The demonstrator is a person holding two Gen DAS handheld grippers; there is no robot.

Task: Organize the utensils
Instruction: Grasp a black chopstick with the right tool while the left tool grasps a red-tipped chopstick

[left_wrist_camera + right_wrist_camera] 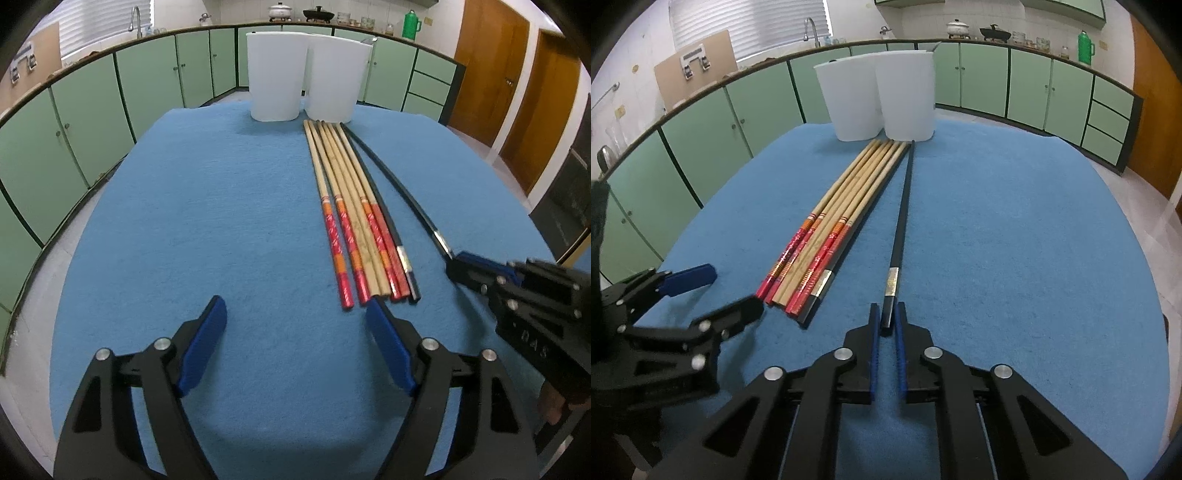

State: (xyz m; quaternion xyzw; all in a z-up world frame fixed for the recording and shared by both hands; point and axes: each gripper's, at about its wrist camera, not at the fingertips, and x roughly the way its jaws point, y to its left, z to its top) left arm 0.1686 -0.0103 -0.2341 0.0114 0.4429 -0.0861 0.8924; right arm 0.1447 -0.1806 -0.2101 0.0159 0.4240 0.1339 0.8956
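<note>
Black chopstick (903, 221): the loose utensil, lying on the blue table (1034, 240) just right of the chopstick bundle, its tip pointing at the cups.
Right tool (886, 325): nearest of all, closed tight on the butt end of the black chopstick, right of the bundle's near ends.
Left tool (295, 321): open wide with nothing between the blue pads, hovering at the bundle's near ends, its right finger just beside them.
Chopstick bundle (827, 229): wooden sticks with red and orange handles plus one dark stick on the right edge, packed side by side and flat.
Doing it well: the grip sits far back, so I'd judge the long tip will droop or swing; lift slowly, keep it level and clear of the bundle, then tilt it tip-down over a cup.
White cups (879, 99): two, touching each other, upright just beyond the bundle's far tips.
Cup contents: the insides are hidden from here; I cannot tell whether anything is in them.
</note>
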